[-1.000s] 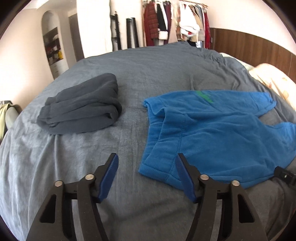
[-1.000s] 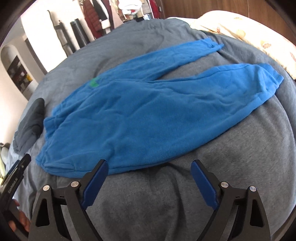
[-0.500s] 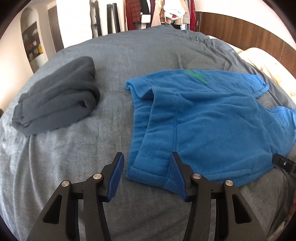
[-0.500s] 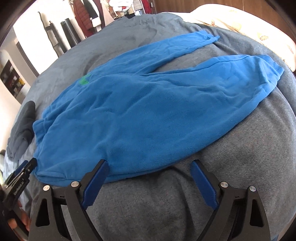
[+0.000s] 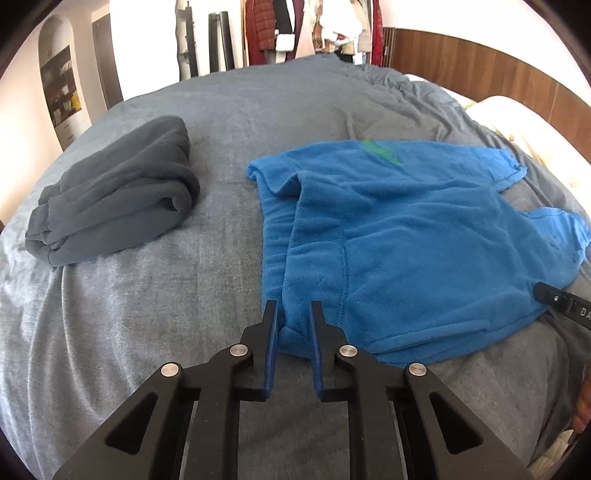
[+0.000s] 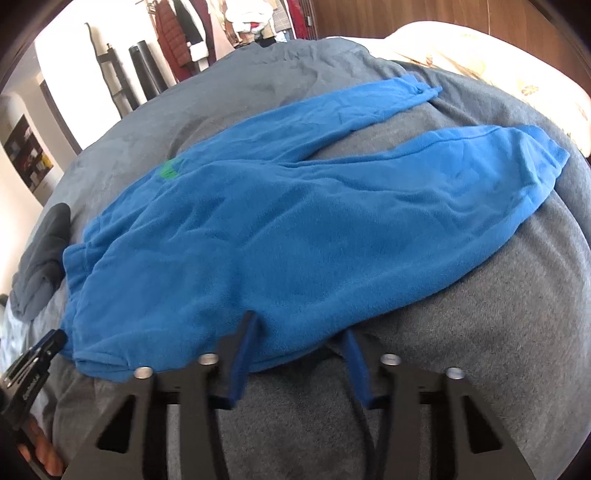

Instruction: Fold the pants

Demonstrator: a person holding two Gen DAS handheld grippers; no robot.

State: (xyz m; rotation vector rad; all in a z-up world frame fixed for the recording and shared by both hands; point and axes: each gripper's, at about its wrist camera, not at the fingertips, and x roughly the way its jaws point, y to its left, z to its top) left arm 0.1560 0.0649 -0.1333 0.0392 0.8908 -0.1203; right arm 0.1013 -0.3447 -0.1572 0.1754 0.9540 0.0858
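Blue fleece pants (image 5: 388, 229) lie spread on the grey bed cover (image 5: 147, 332), waistband to the left and both legs (image 6: 424, 166) running off to the right. My left gripper (image 5: 293, 317) is closing on the near corner of the waistband, and the fabric bunches between its pads. My right gripper (image 6: 299, 332) straddles the near edge of the pants at the seat. Its jaws are closing, blurred, with the flat fabric edge between them and not pinched. The tip of each gripper shows at the edge of the other's view.
A folded dark grey garment (image 5: 118, 192) rests left of the pants. Cream patterned bedding (image 6: 480, 62) lies beyond the leg ends, below a wooden headboard (image 5: 480, 62). A clothes rack (image 5: 314, 26) stands behind the bed. A hand (image 6: 40, 454) shows at the lower left.
Both grippers' jaws have narrowed a lot. The left now squeezes the waistband corner; the right has come in around the near edge of the pants. The pants have not moved.
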